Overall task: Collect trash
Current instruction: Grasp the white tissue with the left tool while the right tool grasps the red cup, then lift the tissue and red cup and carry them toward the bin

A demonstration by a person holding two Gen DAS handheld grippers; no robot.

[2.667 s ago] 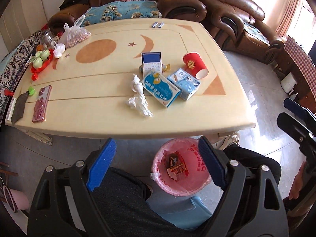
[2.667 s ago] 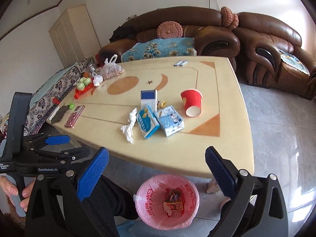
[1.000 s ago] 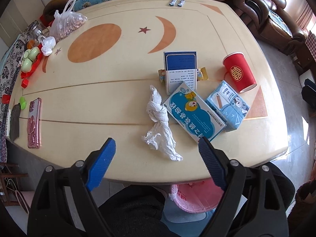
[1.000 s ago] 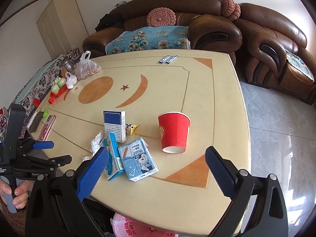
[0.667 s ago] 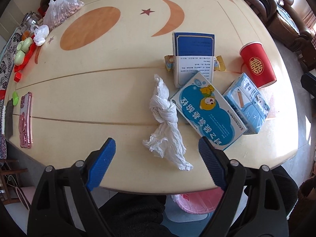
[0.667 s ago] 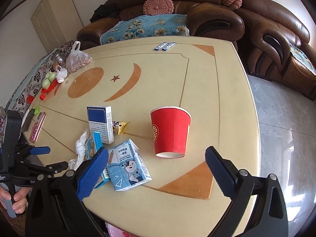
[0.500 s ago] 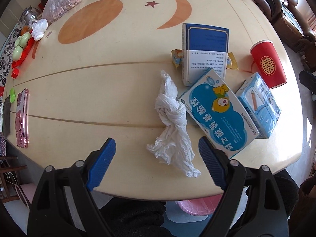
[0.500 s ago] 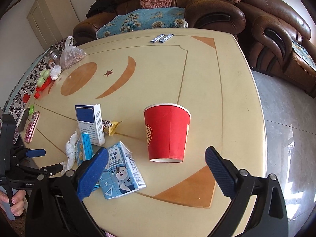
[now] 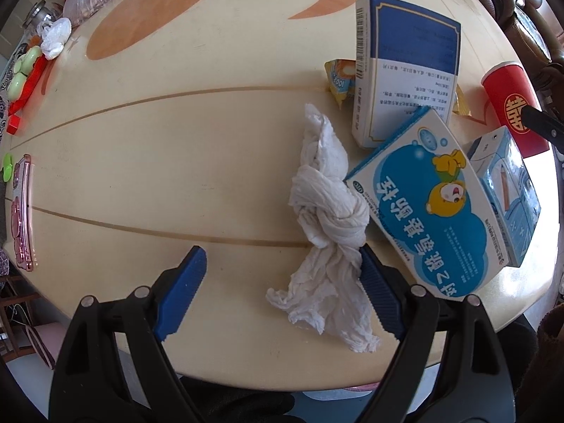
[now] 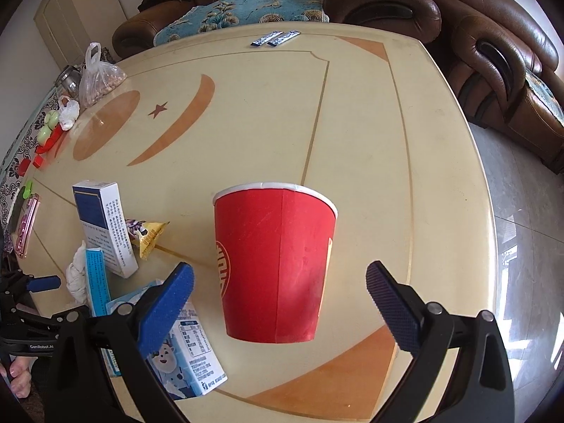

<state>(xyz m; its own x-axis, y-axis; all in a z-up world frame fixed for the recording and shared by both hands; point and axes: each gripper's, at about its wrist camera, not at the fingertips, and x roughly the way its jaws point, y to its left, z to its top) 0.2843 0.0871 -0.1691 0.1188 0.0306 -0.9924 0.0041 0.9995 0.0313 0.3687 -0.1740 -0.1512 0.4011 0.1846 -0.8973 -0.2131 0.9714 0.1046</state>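
A knotted white tissue [image 9: 326, 225] lies near the table's front edge; its lower end sits between the fingers of my open left gripper [image 9: 282, 268], against the right finger. My open right gripper [image 10: 280, 282] straddles a red paper cup [image 10: 275, 264] lying on its side, without touching it. A blue cartoon medicine box [image 9: 428, 208], a small light-blue carton [image 10: 179, 349], an upright blue-and-white box [image 9: 405, 67] and a yellow snack wrapper [image 10: 149, 234] lie between tissue and cup.
The cream table [image 10: 352, 123] also holds a bag of nuts [image 10: 98, 77], red and green toys [image 9: 21, 77], a pink phone [image 9: 23, 211] and two blue sachets [image 10: 275, 38]. Brown sofas [image 10: 476, 35] stand behind. The pink bin's rim [image 9: 356, 386] shows under the front edge.
Both grippers have moved forward and down over the table. The left has come around the tissue's lower end; the right has closed in on the red cup. Both stayed open.
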